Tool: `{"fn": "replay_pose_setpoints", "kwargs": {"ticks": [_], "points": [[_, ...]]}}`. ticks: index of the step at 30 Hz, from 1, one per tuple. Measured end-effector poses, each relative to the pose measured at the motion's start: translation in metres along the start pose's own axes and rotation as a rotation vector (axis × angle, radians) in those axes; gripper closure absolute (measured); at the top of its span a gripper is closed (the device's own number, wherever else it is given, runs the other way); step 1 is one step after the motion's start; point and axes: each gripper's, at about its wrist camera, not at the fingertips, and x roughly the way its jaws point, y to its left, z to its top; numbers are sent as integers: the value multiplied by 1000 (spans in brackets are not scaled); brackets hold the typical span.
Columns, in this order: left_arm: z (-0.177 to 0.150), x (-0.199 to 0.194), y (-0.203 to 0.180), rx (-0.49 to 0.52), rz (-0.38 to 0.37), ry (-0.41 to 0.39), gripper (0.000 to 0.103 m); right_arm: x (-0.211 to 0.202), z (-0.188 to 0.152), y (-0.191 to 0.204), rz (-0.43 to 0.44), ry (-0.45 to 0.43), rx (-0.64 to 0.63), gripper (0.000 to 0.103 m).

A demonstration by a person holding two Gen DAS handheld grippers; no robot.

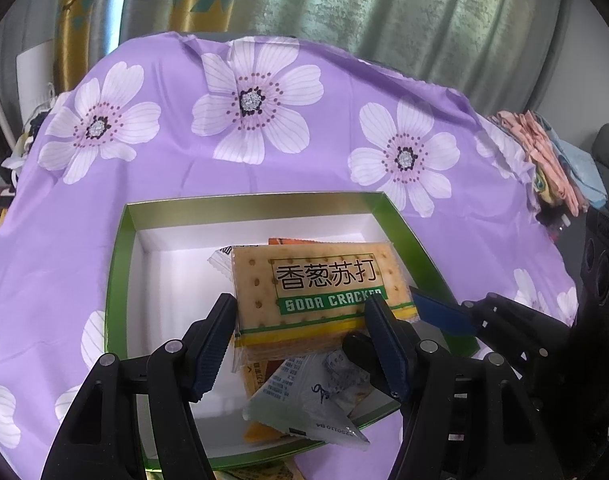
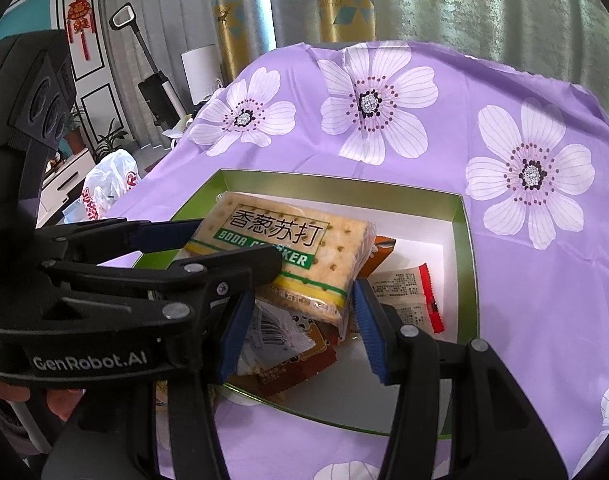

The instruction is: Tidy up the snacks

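My left tongs (image 1: 300, 344) pinch the cracker pack (image 1: 316, 292) by its two short ends, over the box (image 1: 120, 264). My right tongs (image 2: 300, 320) are spread, with nothing in them; the pack's near corner sits between their tips, so I think both are close. The pack's long side runs from one left tip to the other. The right view shows the red-edged packet (image 2: 416, 296) in the box; the left view hides it.

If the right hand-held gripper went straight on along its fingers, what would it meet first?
Probably the soda cracker pack, already between the right hand-held gripper's fingers; beyond it, loose snack packets on the box floor. Depth is uncertain.
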Motion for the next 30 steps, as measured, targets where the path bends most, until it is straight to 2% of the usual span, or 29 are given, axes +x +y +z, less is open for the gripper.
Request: {"fn": "replay_pose_setpoints", "kwargs": {"ticks": [30], "points": [[0, 2, -4, 11, 21, 14, 36, 3, 2, -2, -7, 41, 8, 50]]}}
